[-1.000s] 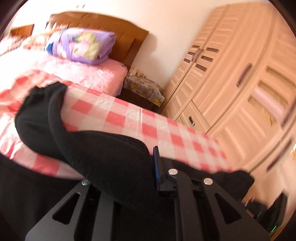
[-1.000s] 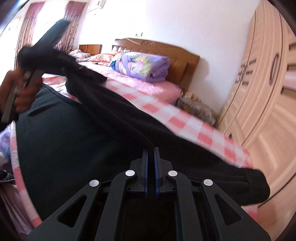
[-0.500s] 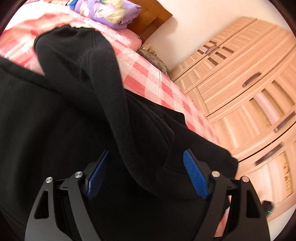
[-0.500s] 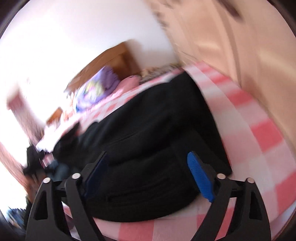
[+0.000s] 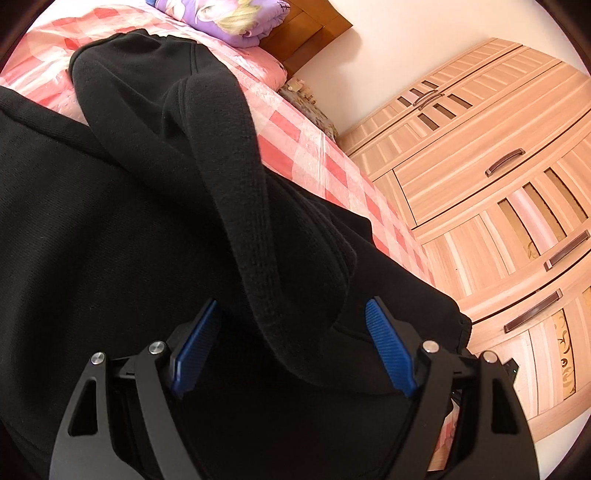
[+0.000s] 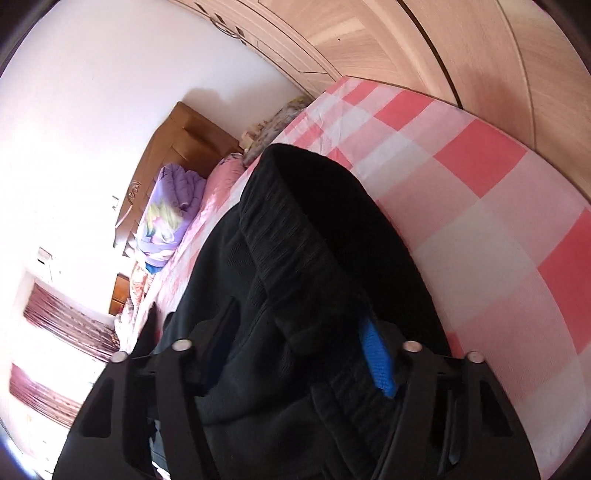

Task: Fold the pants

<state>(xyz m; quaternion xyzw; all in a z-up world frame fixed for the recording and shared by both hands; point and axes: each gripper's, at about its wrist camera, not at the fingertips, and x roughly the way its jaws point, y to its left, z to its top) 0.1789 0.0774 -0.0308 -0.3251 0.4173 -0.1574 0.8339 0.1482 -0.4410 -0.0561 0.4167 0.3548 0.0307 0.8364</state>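
In the left wrist view, the black pants (image 5: 110,229) fill the whole left and middle of the frame, lying on the pink checked bedsheet (image 5: 306,147), with a ribbed band looping from the upper left down toward the bottom centre. The left gripper (image 5: 291,350) has its blue pads spread wide, with the band lying between them and nothing pinched. A purple blanket (image 5: 236,18) sits at top centre and a wardrobe (image 5: 498,206) takes up the right. In the right wrist view, the blanket (image 6: 166,218) is at the left, the pants (image 6: 303,258) are bunched in the centre and the sheet (image 6: 480,229) is on the right. The right gripper (image 6: 299,354) is spread apart too, with fabric heaped between its fingers.
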